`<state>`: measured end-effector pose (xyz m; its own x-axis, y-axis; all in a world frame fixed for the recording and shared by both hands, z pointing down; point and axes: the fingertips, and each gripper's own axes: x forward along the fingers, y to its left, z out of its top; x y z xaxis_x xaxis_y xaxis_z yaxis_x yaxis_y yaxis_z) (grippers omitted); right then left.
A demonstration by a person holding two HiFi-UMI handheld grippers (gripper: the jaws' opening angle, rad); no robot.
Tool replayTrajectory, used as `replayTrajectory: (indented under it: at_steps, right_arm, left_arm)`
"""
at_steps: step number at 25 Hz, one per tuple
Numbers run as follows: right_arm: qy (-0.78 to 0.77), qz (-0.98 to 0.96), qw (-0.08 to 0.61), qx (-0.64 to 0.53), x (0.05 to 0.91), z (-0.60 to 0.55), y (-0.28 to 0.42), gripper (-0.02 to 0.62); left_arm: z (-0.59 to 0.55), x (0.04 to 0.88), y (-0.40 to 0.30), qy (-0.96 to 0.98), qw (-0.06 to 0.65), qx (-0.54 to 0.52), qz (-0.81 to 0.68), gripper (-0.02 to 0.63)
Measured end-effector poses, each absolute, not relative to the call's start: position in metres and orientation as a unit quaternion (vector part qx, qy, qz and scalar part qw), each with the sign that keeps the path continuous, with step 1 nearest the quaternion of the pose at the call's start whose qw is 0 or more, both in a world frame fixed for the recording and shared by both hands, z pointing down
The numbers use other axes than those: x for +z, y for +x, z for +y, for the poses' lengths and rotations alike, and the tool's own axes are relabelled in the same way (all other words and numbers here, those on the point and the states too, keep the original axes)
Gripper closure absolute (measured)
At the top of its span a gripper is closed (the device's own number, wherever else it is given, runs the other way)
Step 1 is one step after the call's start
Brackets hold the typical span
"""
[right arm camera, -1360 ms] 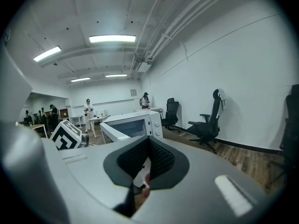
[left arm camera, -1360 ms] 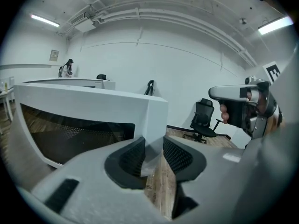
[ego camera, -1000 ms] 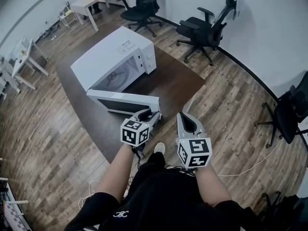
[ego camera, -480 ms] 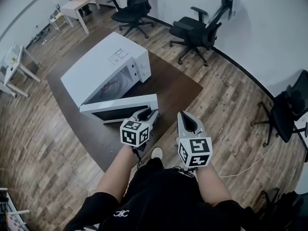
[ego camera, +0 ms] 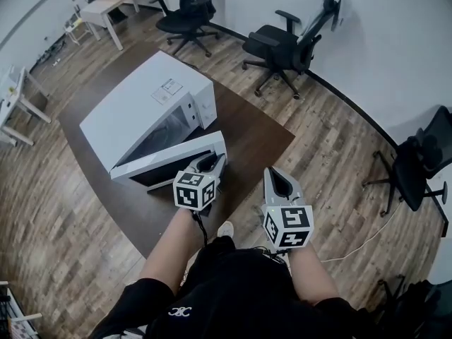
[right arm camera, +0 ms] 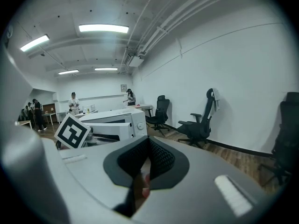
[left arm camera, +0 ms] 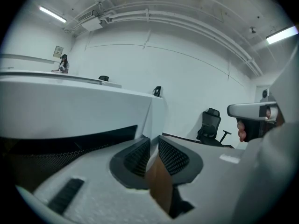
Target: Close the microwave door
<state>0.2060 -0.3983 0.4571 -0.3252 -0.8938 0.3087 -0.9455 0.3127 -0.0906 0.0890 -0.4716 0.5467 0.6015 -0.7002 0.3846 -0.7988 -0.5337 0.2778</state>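
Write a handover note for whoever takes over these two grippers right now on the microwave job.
Left gripper: jaws have just been closing to a narrow gap, nothing between them; tips at the free end of the white microwave door, contact unclear.
Right gripper: shut, empty, beside the left.
White box-shaped microwave sits on the dark brown table, door partly open.
Done: nothing finished. Left: push the door fully shut.

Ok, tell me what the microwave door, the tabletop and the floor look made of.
Microwave door: white frame, probably plastic or painted metal, round a dark panel, likely glass. Tabletop: dark brown, matte, probably laminate. Floor: grained planks, wood or laminate.
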Motion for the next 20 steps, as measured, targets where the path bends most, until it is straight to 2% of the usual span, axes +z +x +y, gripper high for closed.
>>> replayTrajectory:
  at_steps: [20]
  right_arm:
    - [0.586, -0.789, 0.123, 0.135, 0.468, -0.441, 0.203, 0.588]
  left_arm:
    - [-0.545, 0.545, 0.064, 0.858, 0.168, 0.109, -0.472, 0.560]
